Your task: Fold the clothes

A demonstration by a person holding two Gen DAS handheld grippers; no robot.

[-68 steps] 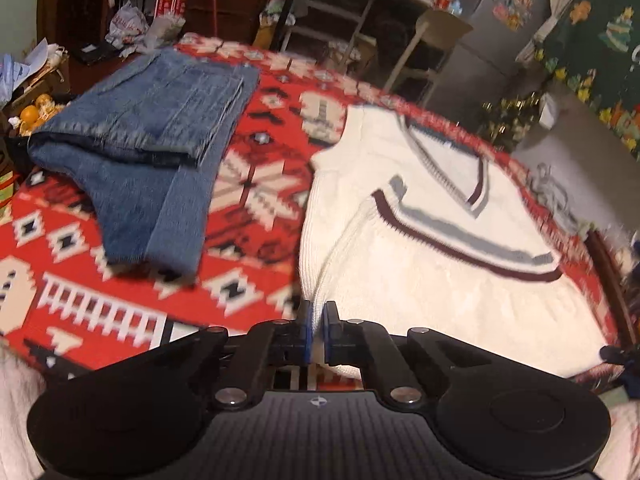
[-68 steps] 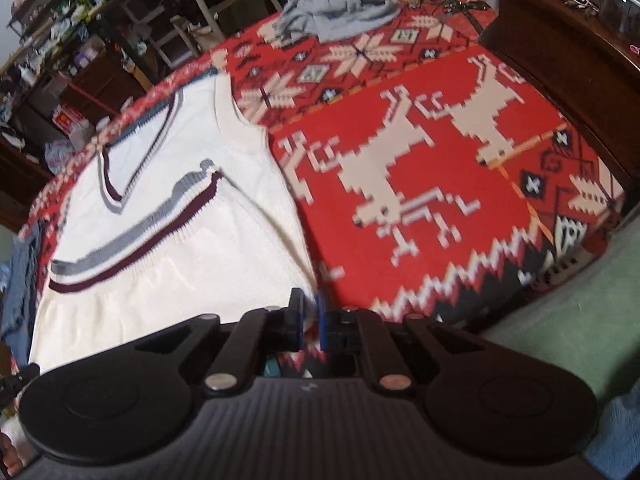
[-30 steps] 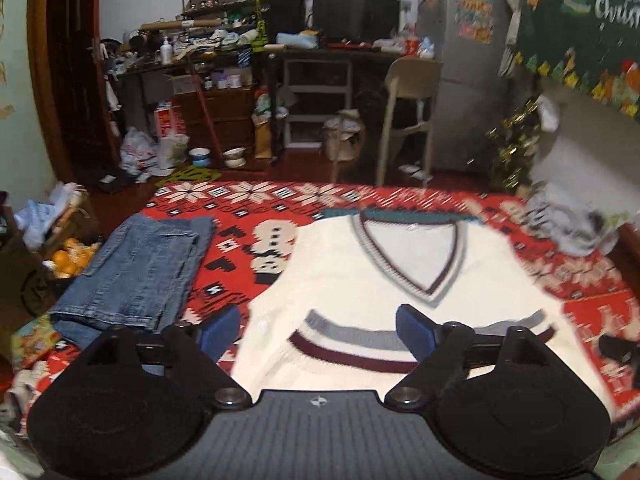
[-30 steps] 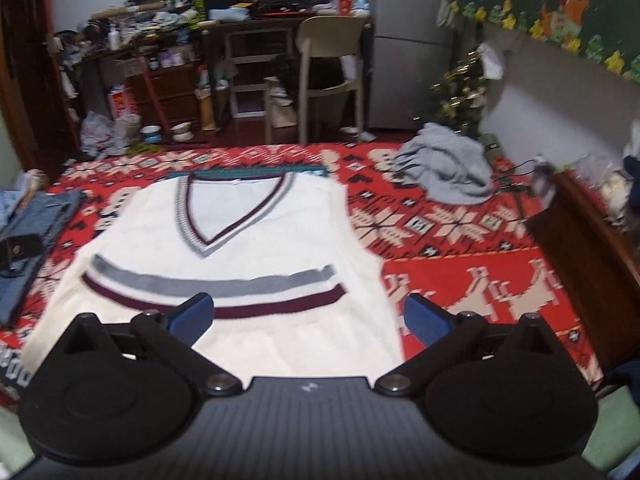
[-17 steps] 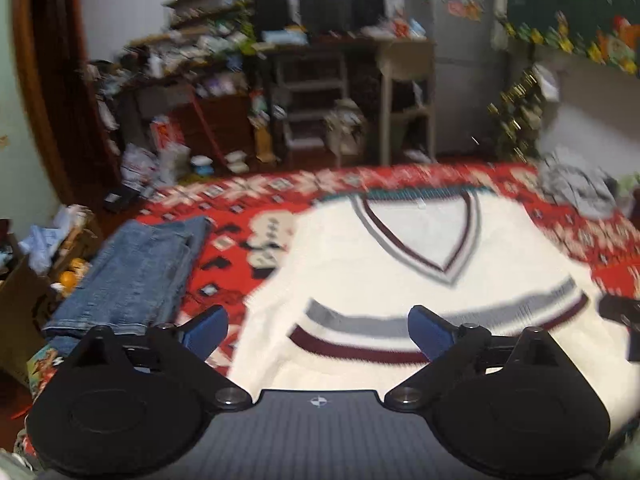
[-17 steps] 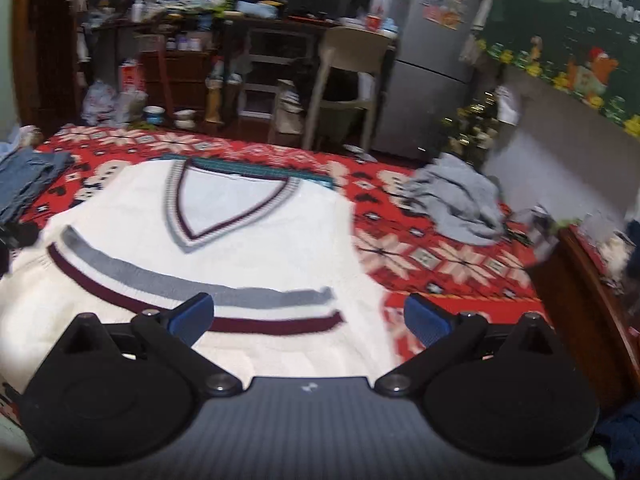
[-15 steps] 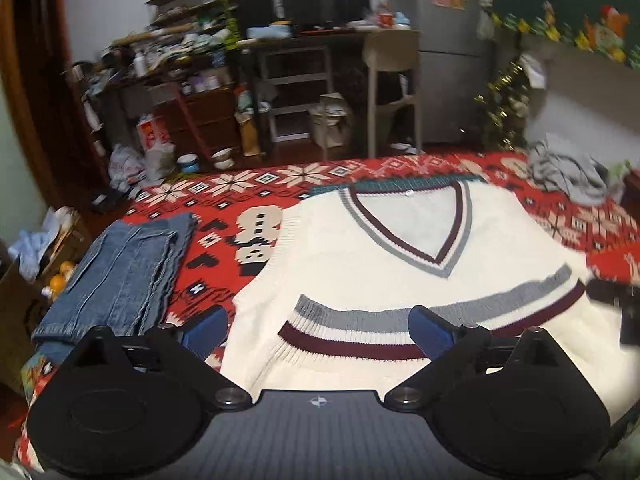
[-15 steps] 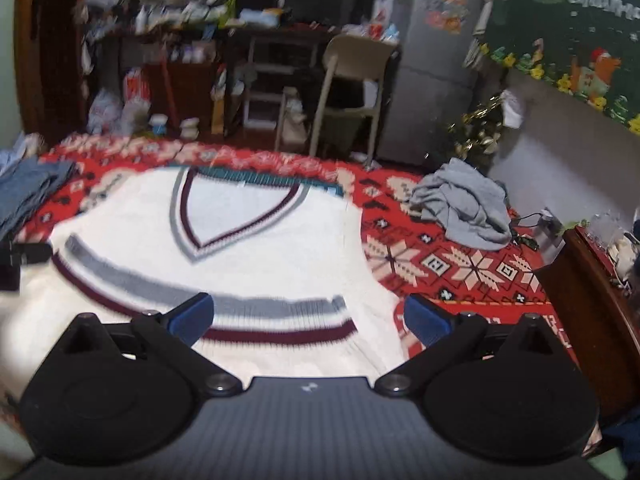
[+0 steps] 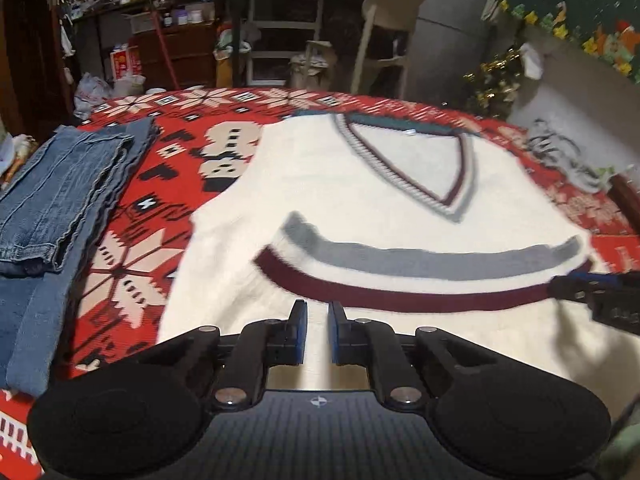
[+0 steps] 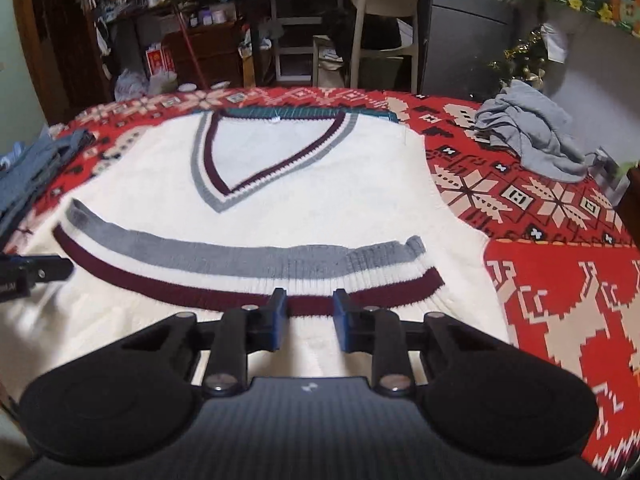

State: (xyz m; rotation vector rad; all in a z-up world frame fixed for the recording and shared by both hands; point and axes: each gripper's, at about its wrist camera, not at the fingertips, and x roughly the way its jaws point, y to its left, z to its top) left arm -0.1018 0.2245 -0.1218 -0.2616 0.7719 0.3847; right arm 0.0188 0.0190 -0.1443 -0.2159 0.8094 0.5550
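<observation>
A white V-neck knit vest (image 9: 360, 184) (image 10: 304, 208) lies flat on a red patterned blanket (image 9: 132, 264). Its grey and maroon striped hem (image 10: 240, 264) is folded up across the middle. My left gripper (image 9: 317, 312) is low over the near left part of the vest. Its jaws are closing to a narrow slit, with a strip of white knit pinched between the pads. My right gripper (image 10: 308, 308) hangs over the near right part. Its jaws are also closing, but a wide gap remains, and the maroon stripe shows through it untouched.
Folded blue jeans (image 9: 60, 200) lie on the blanket left of the vest. A crumpled grey garment (image 10: 528, 136) sits at the far right. Dark wooden furniture (image 10: 634, 200) borders the right side. A chair (image 10: 384, 20), shelves and clutter stand beyond the far edge.
Both grippers have come down closer to the vest. Their jaws, wide open half a second ago, have drawn in, the left almost together and the right about halfway. The vest has not moved.
</observation>
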